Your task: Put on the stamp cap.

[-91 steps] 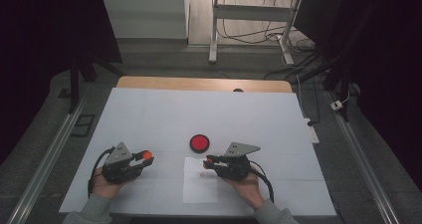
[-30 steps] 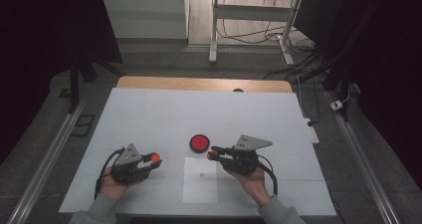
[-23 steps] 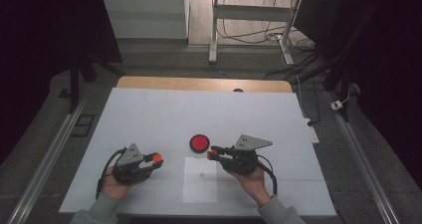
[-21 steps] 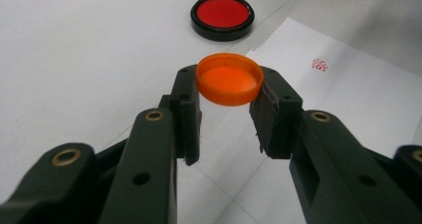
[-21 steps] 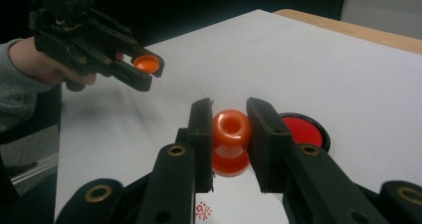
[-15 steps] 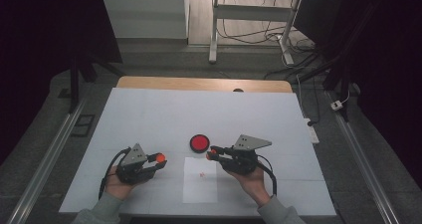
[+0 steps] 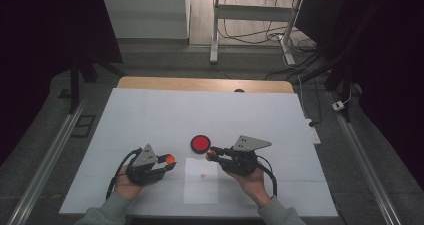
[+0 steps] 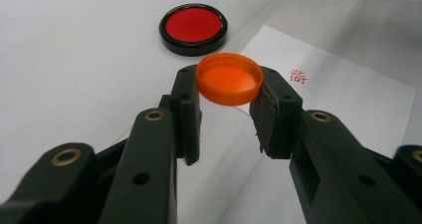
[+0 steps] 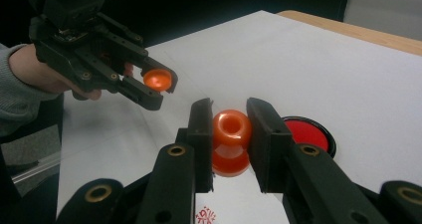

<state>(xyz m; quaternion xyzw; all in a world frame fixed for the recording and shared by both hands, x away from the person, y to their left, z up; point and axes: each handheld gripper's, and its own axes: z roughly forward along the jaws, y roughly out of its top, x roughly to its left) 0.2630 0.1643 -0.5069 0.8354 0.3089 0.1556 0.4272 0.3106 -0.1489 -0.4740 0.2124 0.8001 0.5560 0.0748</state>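
Moved since 3 seconds ago: left gripper [image 7: 167, 161], nearer the paper [image 7: 201, 192]. Its fingers [image 8: 186, 112] clamp 1 orange cap [image 8: 229, 78], kept clear of the counter [image 7: 150, 115]. Right gripper [image 7: 211, 155], held level above the paper, pinches 1 orange stamp [image 9: 231, 140] near the ink pad [image 7: 200, 143], likely for capping.

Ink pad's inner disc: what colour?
Red, in a black rim; the ink pad shows best in the left gripper view.

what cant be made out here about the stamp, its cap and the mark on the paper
- Stamp face: right gripper view, hidden between the jaws and turned down.
- Red mark on the paper: too small to read in the left gripper view, a speck in the high view, cut by the bottom edge in the right gripper view.
- Orange cap: sides covered by the jaws, left gripper view.
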